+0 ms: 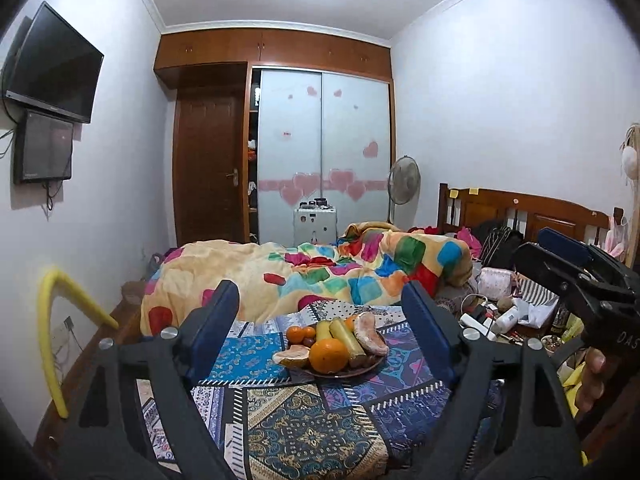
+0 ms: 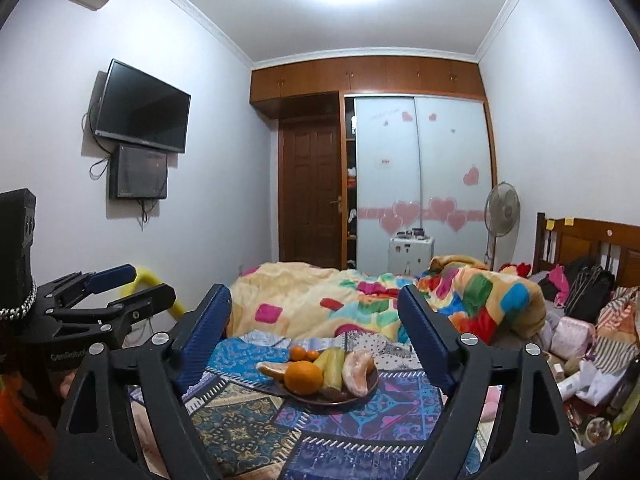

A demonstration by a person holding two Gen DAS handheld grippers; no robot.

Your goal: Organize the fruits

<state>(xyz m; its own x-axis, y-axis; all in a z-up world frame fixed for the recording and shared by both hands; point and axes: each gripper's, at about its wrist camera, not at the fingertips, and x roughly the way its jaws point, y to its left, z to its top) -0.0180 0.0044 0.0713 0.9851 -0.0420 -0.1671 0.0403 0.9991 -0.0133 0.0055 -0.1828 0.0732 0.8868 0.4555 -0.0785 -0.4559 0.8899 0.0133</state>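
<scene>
I hold my left gripper (image 1: 320, 316) and right gripper (image 2: 316, 320) spread wide, empty, short of the fruit plate (image 1: 340, 372) on the patterned cloth (image 1: 304, 424); its two green stalks (image 1: 346, 338) run near-to-far.

Left gripper (image 2: 132, 284) body showing white lettering "GenRobo", rest getting cut off. Right gripper (image 1: 560, 256) body showing "DAS", also clipped. Nothing else reading legibly; screens' logos blurring out.
</scene>
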